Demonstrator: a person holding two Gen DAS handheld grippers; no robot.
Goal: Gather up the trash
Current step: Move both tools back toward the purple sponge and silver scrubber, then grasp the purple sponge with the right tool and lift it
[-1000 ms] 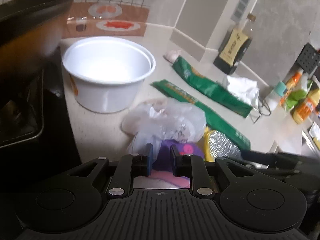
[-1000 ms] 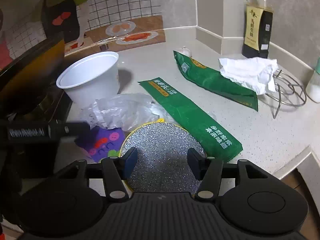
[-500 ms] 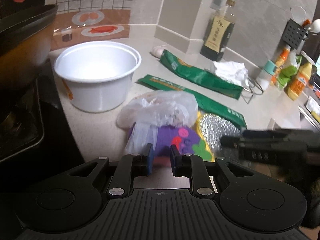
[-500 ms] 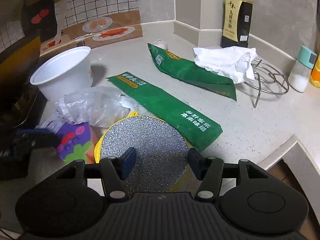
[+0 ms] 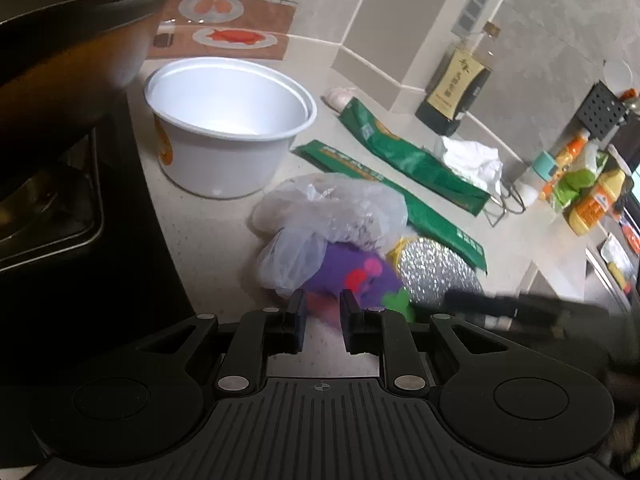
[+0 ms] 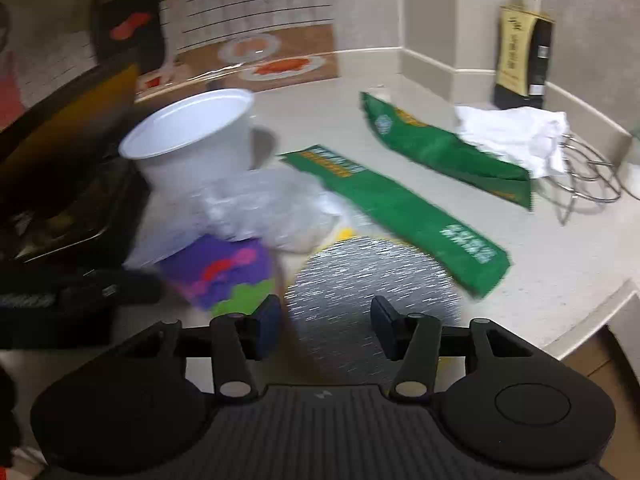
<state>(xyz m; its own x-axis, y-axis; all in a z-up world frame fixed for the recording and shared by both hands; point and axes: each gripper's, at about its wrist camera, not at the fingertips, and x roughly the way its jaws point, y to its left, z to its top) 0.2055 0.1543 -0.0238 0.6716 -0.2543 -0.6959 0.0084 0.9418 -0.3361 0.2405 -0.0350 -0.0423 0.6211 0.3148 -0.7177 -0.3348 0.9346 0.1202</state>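
Note:
On the pale counter lie a purple snack wrapper (image 5: 352, 272), a crumpled clear plastic bag (image 5: 332, 212), a round silver foil lid (image 5: 436, 272), two green wrappers (image 5: 404, 152) and a white tissue (image 5: 472, 158). A white paper bowl (image 5: 224, 128) stands behind them. My left gripper (image 5: 322, 312) is nearly shut, its jaws at the wrapper's near pink edge with a narrow gap. My right gripper (image 6: 324, 316) is open over the foil lid (image 6: 372, 276), beside the purple wrapper (image 6: 220, 268). The right wrist view is blurred.
A black stove (image 5: 80, 220) with a dark wok (image 5: 72, 24) is at the left. A dark sauce bottle (image 5: 460, 88) stands by the wall, a wire rack (image 6: 588, 176) and condiment bottles (image 5: 592, 204) at the right. The counter edge (image 6: 592, 320) runs near right.
Both grippers have shifted over the trash pile. The purple wrapper now shows more from under the plastic bag. The right gripper stays open above the foil lid.

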